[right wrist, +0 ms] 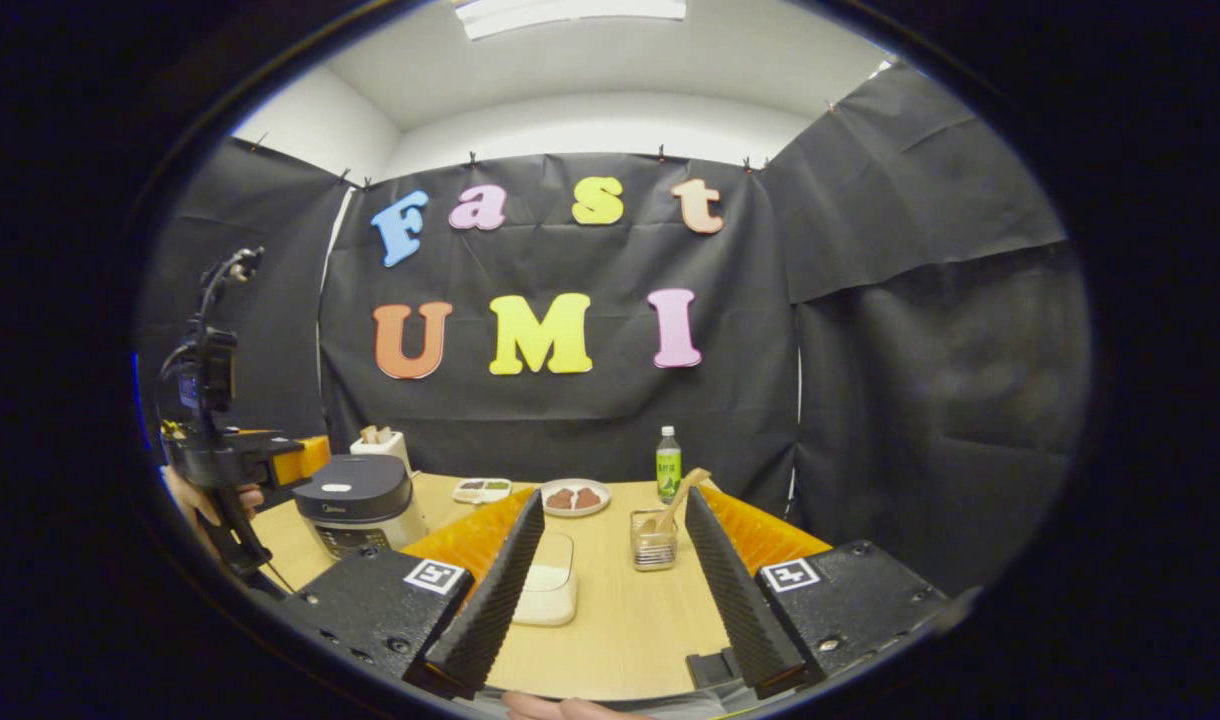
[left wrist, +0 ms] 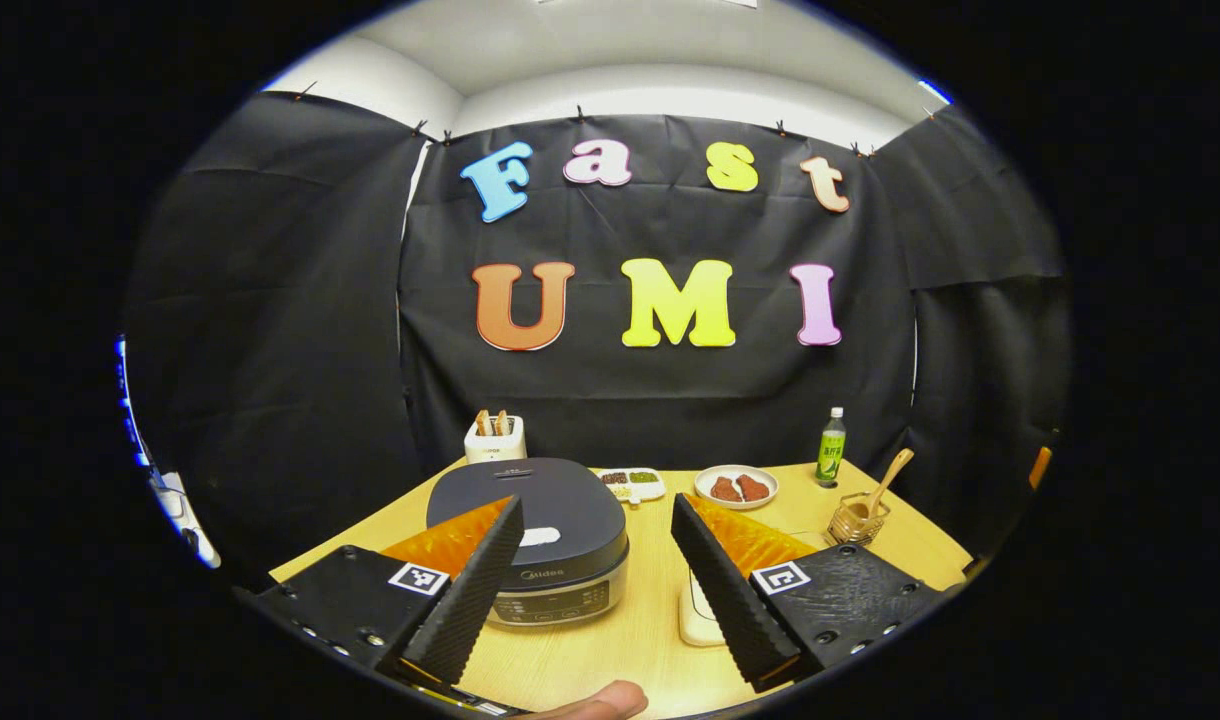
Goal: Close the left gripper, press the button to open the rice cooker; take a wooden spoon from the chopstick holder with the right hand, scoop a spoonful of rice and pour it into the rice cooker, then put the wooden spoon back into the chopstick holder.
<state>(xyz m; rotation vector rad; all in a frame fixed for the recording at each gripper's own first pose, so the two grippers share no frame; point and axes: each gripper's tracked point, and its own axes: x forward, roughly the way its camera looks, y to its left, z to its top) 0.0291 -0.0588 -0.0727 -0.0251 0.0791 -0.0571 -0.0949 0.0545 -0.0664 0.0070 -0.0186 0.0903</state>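
The rice cooker (right wrist: 358, 505) sits on the table (right wrist: 620, 620). Behind it stands a toaster (right wrist: 381, 445). To its right lie a small tray (right wrist: 482, 489), then a plate (right wrist: 575, 497), then a bottle (right wrist: 668, 464). Farther right, nearer the front, the chopstick holder (right wrist: 654, 540) has the wooden spoon (right wrist: 676, 500) in it.

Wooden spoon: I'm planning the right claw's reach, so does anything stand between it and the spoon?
Nothing visible does. The right claw is open, and only bare table lies ahead of it up to the chopstick holder with the wooden spoon.
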